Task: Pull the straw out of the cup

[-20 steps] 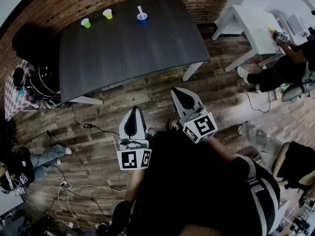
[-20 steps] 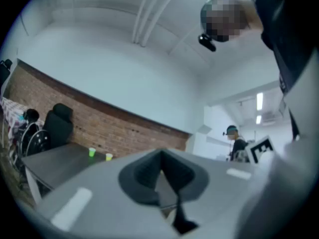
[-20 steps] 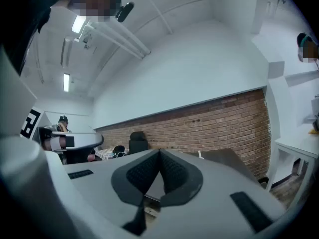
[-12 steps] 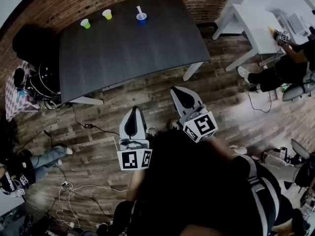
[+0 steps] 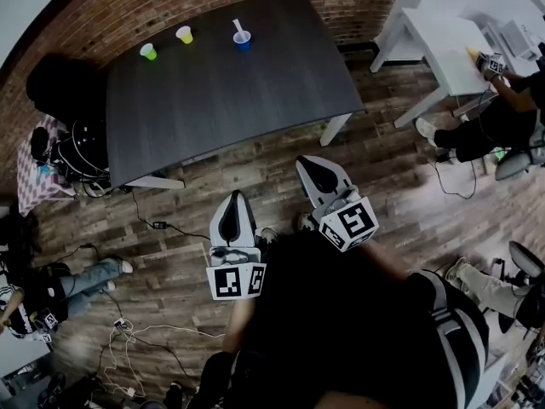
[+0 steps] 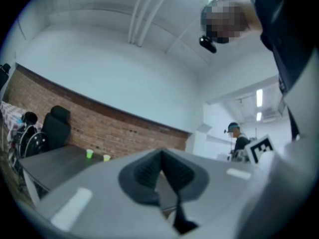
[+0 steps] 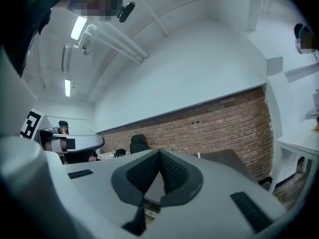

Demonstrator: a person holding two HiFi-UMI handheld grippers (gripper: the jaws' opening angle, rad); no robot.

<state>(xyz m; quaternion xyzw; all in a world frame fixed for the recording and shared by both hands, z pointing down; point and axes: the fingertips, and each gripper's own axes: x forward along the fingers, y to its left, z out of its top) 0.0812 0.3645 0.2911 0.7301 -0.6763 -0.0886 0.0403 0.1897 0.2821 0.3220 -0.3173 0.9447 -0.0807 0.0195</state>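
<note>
Head drifted slightly; table well ahead. Left gripper, right gripper closed, empty. Risk: you arrive closed, knock blue cup instead of pinching straw.

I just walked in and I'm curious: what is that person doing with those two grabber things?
A person holds a left gripper and a right gripper, both shut with nothing in them. They stand back from the dark table, not reaching it. Along its far edge sit a green cup, a yellow cup and a blue cup with a white straw in it. The straw is not yet pulled out.
</note>
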